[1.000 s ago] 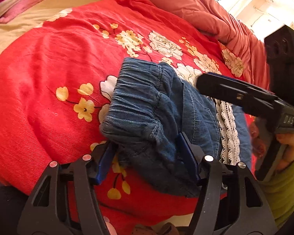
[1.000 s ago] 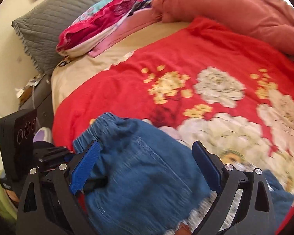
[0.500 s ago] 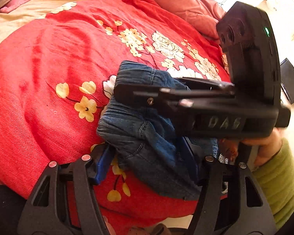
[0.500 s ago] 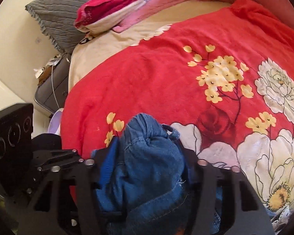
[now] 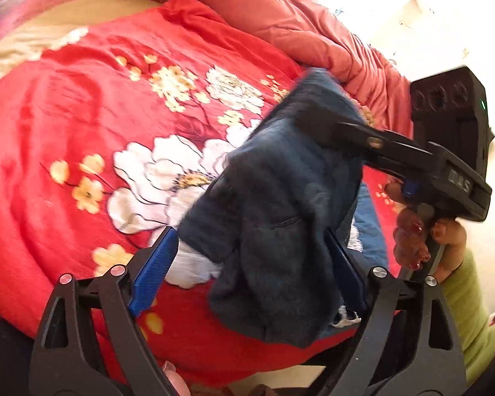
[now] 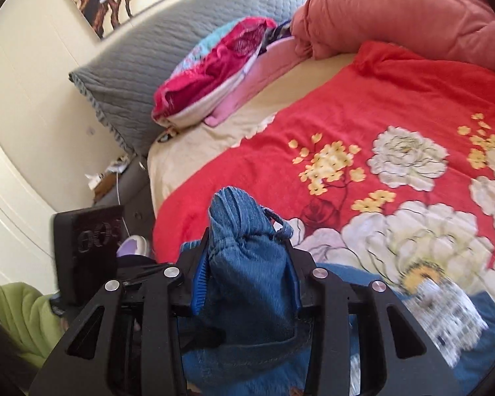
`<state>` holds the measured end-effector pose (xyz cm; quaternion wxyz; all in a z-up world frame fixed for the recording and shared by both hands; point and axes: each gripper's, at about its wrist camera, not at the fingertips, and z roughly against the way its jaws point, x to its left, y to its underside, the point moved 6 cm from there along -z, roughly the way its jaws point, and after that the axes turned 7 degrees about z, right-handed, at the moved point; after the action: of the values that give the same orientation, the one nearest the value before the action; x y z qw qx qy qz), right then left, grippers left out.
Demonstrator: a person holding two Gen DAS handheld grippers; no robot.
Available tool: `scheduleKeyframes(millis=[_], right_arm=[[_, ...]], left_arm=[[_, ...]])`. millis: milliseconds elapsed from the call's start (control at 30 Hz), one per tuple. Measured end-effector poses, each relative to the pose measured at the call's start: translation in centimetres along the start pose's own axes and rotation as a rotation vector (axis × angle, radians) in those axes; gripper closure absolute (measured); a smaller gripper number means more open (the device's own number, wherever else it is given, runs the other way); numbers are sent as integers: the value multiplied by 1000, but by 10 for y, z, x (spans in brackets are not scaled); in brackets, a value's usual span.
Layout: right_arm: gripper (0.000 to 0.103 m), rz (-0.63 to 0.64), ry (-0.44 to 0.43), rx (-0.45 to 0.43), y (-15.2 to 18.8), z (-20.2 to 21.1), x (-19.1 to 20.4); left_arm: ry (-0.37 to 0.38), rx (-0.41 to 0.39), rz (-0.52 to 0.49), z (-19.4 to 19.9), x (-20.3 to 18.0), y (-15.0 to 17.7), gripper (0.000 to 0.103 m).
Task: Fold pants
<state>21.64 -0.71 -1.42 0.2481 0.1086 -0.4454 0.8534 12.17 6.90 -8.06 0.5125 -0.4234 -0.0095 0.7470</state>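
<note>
Mid-fold, the right tool [image 6: 247, 283] is clamped on the bunched waistband of the denim pants [image 5: 280, 231], lifted above the red floral blanket [image 5: 82, 125], while the left tool [image 5: 247, 264] stands open around the cloth; next, the waistband should be carried over and laid flat.

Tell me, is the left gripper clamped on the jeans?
No, the left gripper stands open around the jeans, its left pad clear of the denim.
</note>
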Motion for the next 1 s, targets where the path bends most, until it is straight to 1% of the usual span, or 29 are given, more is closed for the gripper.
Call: scheduleKeyframes(millis=[100,167,200,233,267,300,367,500,533,567,600,667,700,733,800,867,933,967,1000], right_arm=[[67,0,-2,-36,5,19,-2],[67,-4,-4,-53,9,26,-3],[67,-6,-2,-63,11,31,-5],[67,-12,-1,-73,13,37,-8],[67,-17,1,-80,14,41,-10],[67,-20,6,-88,16,46,-12],[67,-31,8,-111,18,58,-19],[67,-60,26,-164,27,85,-34],[64,-73,26,-178,30,92,-39],[64,-82,29,-186,33,97,-42],[60,-94,29,-197,37,103,-47],[39,-116,25,-215,44,112,-53],[33,-132,28,-229,49,118,-57],[28,-155,30,-248,57,126,-62],[28,-197,47,-258,71,140,-73],[26,-231,94,-268,87,152,-83],[23,-252,195,-253,105,163,-90],[23,-255,233,-248,111,167,-90],[23,-256,251,-244,115,168,-89]], left_arm=[[46,11,16,-3,-7,4,22],[104,26,14,-4,-18,7,23],[157,36,21,-4,-27,9,25],[190,40,26,-3,-33,10,27],[215,40,29,-2,-40,10,32],[233,37,32,-2,-49,10,34],[230,33,32,-3,-61,11,35],[226,16,-32,-7,-99,16,35],[225,15,-42,-10,-104,17,35],[223,13,-52,-11,-109,19,35],[217,7,-68,-14,-117,22,35],[212,-10,-104,-18,-125,26,33],[208,-19,-143,-20,-132,31,30],[208,-21,-170,-24,-137,33,30],[231,6,-224,-28,-145,46,29],[258,33,-248,-32,-151,56,29],[269,64,-290,-37,-158,70,29],[265,78,-311,-41,-160,77,29],[256,95,-336,-46,-163,86,29]])
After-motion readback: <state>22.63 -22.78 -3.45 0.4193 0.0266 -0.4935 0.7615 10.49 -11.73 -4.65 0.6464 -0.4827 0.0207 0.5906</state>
